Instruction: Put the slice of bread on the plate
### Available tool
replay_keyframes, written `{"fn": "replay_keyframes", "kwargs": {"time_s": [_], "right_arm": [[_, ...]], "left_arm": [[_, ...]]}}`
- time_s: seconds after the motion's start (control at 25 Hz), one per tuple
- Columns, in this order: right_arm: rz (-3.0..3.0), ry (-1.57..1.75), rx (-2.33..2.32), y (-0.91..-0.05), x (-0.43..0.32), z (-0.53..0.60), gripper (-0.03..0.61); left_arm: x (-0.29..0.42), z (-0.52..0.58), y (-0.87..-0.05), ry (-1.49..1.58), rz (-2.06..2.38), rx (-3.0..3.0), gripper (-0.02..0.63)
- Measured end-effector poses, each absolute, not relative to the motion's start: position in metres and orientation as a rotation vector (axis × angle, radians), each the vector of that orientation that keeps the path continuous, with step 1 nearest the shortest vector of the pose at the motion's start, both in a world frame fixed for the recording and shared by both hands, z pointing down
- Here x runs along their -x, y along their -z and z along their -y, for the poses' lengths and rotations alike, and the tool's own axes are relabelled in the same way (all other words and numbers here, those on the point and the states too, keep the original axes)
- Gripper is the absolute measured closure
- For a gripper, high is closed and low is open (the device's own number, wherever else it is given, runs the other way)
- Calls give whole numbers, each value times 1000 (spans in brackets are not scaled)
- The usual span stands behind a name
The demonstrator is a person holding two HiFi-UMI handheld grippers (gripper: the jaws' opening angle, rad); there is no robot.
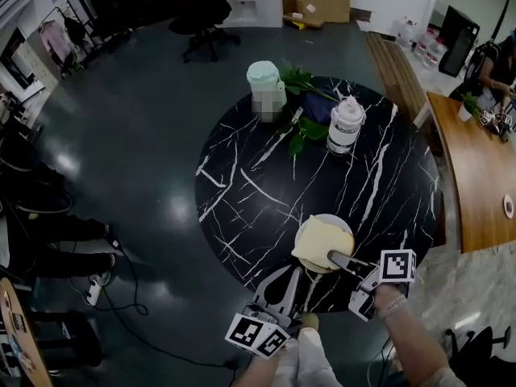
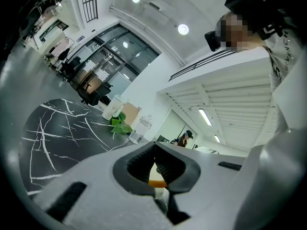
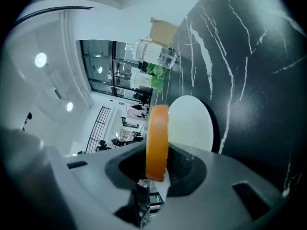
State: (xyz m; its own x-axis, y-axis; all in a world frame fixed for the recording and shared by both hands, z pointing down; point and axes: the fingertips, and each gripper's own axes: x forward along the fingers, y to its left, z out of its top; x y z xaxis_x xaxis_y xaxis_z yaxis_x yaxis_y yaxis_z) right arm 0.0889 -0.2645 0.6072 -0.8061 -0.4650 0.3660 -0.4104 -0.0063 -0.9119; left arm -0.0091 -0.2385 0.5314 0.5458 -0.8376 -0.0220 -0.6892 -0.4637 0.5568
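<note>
A pale slice of bread (image 1: 321,244) with an orange crust hangs just over the white plate (image 1: 332,219) at the near edge of the black marble table (image 1: 258,184). My right gripper (image 1: 339,258) is shut on the slice's near right edge. In the right gripper view the bread (image 3: 157,143) stands edge-on between the jaws, with the plate (image 3: 192,123) right behind it. My left gripper (image 1: 292,276) sits shut and empty at the table's near rim, left of the plate. In the left gripper view that gripper (image 2: 153,147) has its tips touching, and a bit of crust (image 2: 157,181) shows past them.
At the table's far side stand a mint-lidded cup (image 1: 264,91), a leafy green plant (image 1: 305,107) and a clear jar with a white lid (image 1: 345,126). A wooden table (image 1: 476,176) lies to the right, where a person (image 1: 493,63) sits. An office chair (image 1: 205,31) stands on the floor beyond.
</note>
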Motion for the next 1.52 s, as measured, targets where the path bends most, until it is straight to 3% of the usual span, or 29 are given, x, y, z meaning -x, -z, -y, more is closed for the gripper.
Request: {"fn": "replay_keyframes", "kwargs": {"time_s": [0.52,0.8,1.08,1.32,1.52], "right_arm": [[-1832,2153,795,-612,-87,271,485],[-1691,2157,739,-601,-87,274,345],[-1642,2149,759,-588,-94,277,286],[-1841,2108,889,-581,-95,276,189],[-2162,2035,933,-575,-83,274,169]], "left_arm": [[7,246,-510,517,1208,-2264,609],[10,248,-504,544,1213,-2258,609],[10,248,-498,567,1209,-2253,609],[10,248,-493,588,1194,-2253,609],[9,246,-493,593,1186,-2249,609]]}}
